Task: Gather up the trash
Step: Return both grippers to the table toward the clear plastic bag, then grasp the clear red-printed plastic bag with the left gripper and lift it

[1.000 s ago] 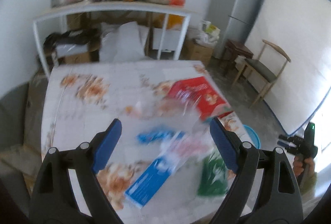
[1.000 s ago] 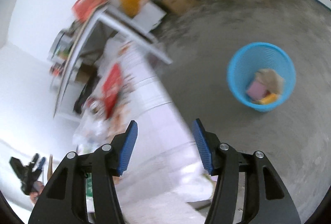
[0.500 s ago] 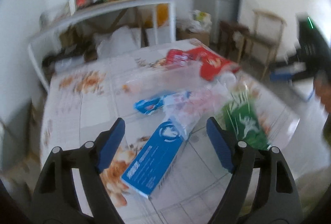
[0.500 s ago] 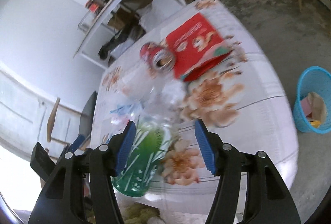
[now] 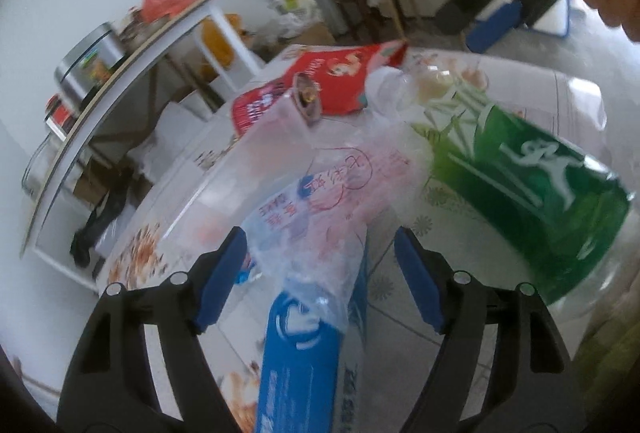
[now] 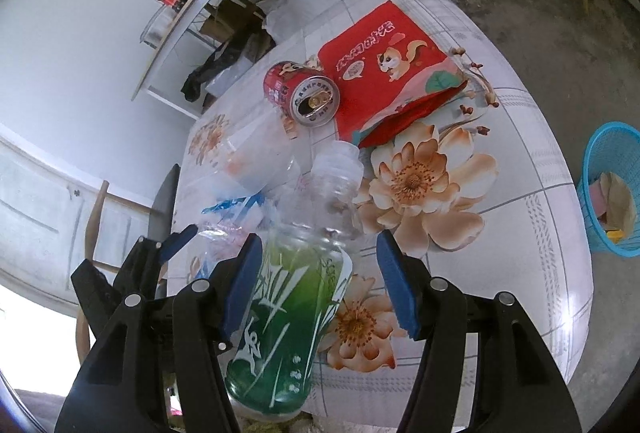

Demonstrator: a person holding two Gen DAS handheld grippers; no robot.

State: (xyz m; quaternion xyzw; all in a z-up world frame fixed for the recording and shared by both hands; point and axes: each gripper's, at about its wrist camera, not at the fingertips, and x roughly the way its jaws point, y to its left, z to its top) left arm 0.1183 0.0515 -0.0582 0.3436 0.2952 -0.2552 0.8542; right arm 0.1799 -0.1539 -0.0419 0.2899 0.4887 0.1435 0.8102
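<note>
Crinkled clear plastic bag [image 5: 320,217] drapes a flat blue carton [image 5: 308,361] beside a green-labelled bottle [image 6: 288,313].

Green-labelled bottle [image 6: 280,317], red can [image 6: 302,93], red pouch [image 6: 394,67], possibly blue carton [image 5: 308,357], peach-flowered tablecloth [image 6: 520,233], blue basket [image 6: 600,169].

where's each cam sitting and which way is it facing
Left wrist: on the left gripper, angled down at the blue box and clear plastic bag; its jaws have just been closing.
Right wrist: on the right gripper, angled down over the green bottle; jaws open.
Shared: green bottle, red pouch, floral table.
</note>
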